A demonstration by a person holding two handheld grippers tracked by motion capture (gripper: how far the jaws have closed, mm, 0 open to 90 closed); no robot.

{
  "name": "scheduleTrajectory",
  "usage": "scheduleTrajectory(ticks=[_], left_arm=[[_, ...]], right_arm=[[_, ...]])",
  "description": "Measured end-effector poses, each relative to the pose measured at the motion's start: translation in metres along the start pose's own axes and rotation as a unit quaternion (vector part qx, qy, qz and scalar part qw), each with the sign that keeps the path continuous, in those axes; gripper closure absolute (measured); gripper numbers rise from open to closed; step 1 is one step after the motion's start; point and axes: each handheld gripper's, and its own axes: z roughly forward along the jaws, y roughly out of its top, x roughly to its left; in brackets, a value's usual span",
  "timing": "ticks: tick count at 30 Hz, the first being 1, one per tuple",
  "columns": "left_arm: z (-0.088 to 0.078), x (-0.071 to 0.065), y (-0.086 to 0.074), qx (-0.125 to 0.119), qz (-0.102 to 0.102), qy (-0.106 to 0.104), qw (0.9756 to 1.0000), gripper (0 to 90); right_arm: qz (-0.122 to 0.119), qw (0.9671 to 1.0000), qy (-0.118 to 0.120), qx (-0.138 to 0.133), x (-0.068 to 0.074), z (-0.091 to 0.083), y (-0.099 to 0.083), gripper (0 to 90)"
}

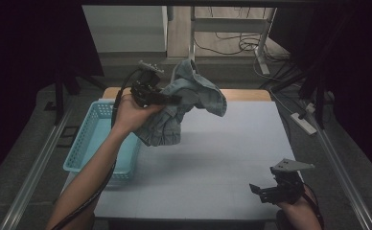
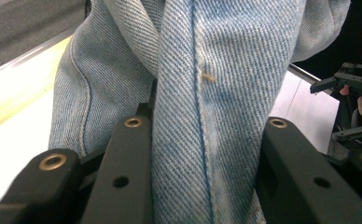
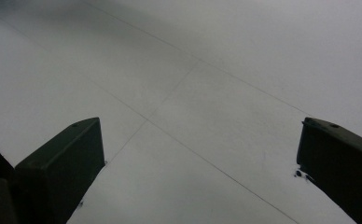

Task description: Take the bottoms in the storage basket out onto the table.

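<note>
Your left gripper [image 1: 174, 100] clamps the denim garment [image 1: 189, 103], lifted above the table [image 1: 232, 153] just beside the blue basket [image 1: 90, 139]. Your right gripper [image 1: 257, 190] rests with jaws spread, well apart from the basket.

Dim room, dark vignetted edges, soft table shadows, slightly blurred close-ups

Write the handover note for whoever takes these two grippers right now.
Left gripper: shut on the denim garment, held up in the air above the table's far left part, beside the turquoise basket.
Right gripper: open, holding nothing, low over the table's near right corner.
Done: garment lifted clear of the table.
Left: it is not yet in the basket or laid flat. Probably the next move is to lower it, perhaps using the right gripper to take a second hold.
</note>
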Motion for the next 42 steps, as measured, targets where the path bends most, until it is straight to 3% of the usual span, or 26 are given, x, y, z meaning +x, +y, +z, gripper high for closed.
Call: scheduleTrajectory(ticks=[15,42], left_arm=[[0.029,-0.013,0.004,0.014,0.016,-0.015,0.9997,68.4],[0.086,-0.024,-0.008,0.031,0.026,-0.034,0.9986,67.7]], right_arm=[[-0.002,1.0,-0.001,0.003,0.0,0.001,0.0,1.0],[-0.007,1.0,-0.001,0.006,0.001,0.001,0.0,1.0]])
